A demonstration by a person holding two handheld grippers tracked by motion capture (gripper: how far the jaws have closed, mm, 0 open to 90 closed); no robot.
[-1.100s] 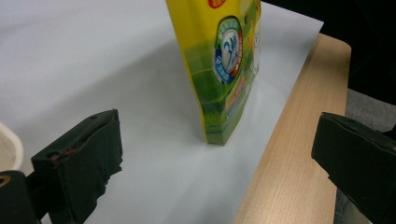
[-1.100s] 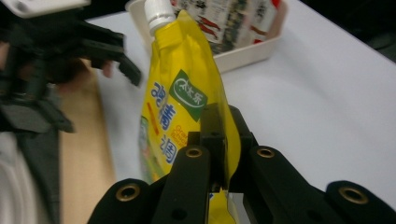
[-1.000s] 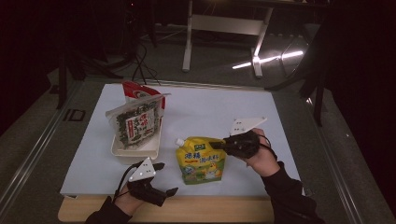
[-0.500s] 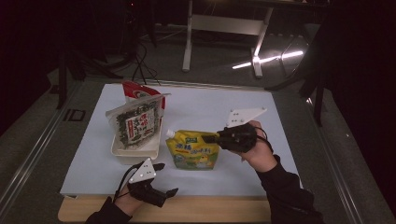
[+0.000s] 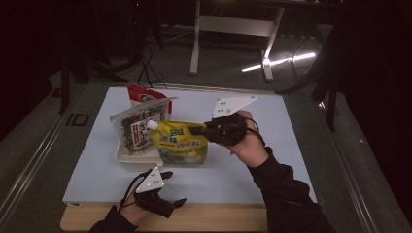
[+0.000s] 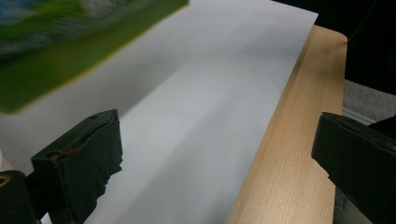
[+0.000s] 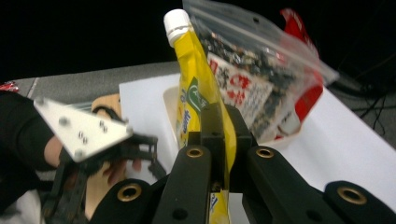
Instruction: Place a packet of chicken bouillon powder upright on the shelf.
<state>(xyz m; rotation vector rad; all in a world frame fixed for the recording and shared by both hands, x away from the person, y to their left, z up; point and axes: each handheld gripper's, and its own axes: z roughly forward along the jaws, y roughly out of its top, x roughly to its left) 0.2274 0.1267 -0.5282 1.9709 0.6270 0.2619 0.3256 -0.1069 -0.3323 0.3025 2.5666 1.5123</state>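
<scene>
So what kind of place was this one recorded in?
Most likely a lab or studio recording bench, not a home. A white sheet covers a wooden table under a spot of light, the room around it is dark, and bare stand legs and loose cables sit on the floor behind.

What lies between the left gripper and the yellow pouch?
Only bare white sheet separates the left gripper from the yellow pouch, as the high view shows.
</scene>
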